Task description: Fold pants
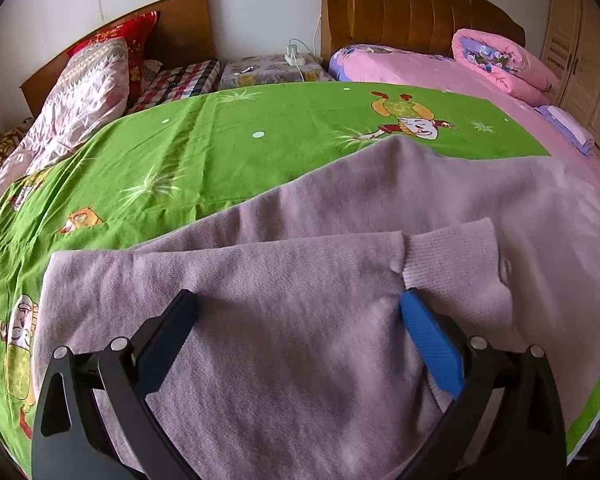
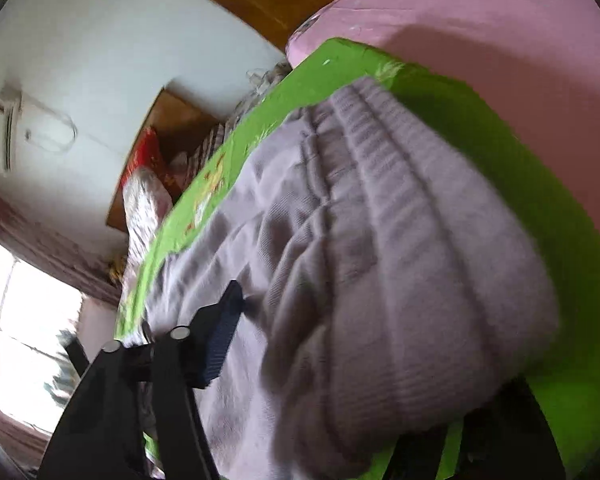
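Note:
The lilac knit pants [image 1: 300, 248] lie across a green cartoon sheet [image 1: 220, 140] on the bed, with one leg folded over so its ribbed cuff [image 1: 452, 256] lies on top. My left gripper [image 1: 296, 300] is low over the folded leg, open wide, with the fabric lying flat between its fingers. In the right wrist view the gathered elastic waistband [image 2: 380, 208] bulges between the fingers of my right gripper [image 2: 360, 340]. Its left finger [image 2: 228, 320] stands just off the cloth, and the other finger is hidden under the fabric.
A pink bedspread [image 1: 440, 72] with a rolled pink quilt [image 1: 500, 64] lies behind the sheet. Pillows [image 1: 96, 80] sit at the far left by a wooden headboard [image 1: 180, 20]. A nightstand with a charger [image 1: 276, 68] stands between the beds, and wooden wardrobes [image 1: 580, 60] stand at the right.

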Motion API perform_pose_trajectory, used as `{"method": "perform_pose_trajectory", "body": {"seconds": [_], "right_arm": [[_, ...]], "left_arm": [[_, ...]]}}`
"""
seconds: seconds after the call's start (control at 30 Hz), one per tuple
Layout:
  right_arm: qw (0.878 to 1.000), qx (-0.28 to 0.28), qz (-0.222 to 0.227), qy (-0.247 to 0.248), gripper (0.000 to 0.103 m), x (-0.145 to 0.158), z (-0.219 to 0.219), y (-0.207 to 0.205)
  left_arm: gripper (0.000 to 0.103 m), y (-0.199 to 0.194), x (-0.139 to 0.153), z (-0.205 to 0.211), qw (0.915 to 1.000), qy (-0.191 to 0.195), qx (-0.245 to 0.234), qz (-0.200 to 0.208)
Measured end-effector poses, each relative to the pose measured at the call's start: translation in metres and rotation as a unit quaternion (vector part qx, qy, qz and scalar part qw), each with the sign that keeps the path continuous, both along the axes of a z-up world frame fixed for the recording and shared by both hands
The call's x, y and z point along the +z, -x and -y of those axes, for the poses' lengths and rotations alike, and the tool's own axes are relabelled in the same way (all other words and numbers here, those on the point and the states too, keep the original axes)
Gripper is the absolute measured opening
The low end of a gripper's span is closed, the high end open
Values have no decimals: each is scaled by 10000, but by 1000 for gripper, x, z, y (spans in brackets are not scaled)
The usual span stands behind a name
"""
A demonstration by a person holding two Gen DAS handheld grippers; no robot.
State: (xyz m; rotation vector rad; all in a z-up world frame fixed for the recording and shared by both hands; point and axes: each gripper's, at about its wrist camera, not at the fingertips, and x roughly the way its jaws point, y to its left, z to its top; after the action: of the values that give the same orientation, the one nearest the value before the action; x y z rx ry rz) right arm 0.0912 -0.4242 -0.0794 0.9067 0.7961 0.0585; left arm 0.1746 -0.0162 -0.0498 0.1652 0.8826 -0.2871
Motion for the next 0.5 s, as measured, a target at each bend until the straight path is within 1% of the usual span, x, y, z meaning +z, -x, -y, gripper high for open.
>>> {"method": "perform_pose_trajectory", "body": {"seconds": [0.03,0.07,0.23,0.37,0.43,0.5], "right_arm": [[9999,-91,58,-83,54,-2,2,0],[9998,-186,92,-19,52,-2,3,-2],[9992,-387,69,-8,51,-3,3,-9],[9988,-445,213,29,43,-7,7,-5],[9972,-655,321,-183,41,-10,10,1],[9954,-843,382,-244,39,-10,10,8]], "left_arm": [[102,0,0,0,10000,21,-3,-14],[102,-1,0,-1,10000,42,-3,-27],[102,0,1,-1,10000,33,0,-9],[102,0,1,0,10000,46,1,-24],[102,0,1,1,10000,38,3,-36],[102,-1,1,2,10000,47,5,-53]]}}
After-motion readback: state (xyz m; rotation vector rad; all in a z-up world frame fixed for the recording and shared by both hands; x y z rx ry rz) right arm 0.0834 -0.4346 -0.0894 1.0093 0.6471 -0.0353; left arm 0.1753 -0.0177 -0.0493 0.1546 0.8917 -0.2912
